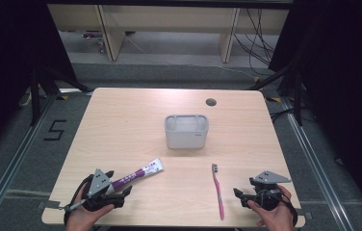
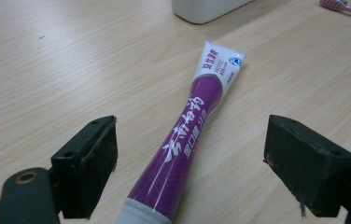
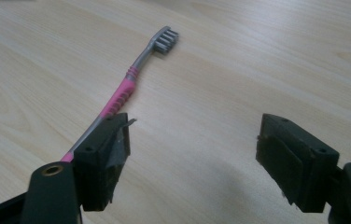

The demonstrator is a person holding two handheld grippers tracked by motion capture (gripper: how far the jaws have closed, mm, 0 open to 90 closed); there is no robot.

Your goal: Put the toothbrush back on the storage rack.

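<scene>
Left gripper view shows the left gripper (image 2: 190, 163) released, astride the toothpaste (image 2: 188, 135) — squeezing the round tube could roll it; right gripper (image 3: 192, 158), released, sits beside the toothbrush (image 3: 127, 88) — could nudge it.

Purple-and-white toothpaste tube (image 2: 186, 140) and pink-grey toothbrush (image 3: 126, 91) lie flat, well apart, on the table

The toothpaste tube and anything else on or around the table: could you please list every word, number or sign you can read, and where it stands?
"5": black mark on the floor left of the table.
Toothpaste tube: white Chinese characters along its purple body, small blue print near its flat end; too blurred to read.
White holder: small mark on its front, too small to read.
</scene>
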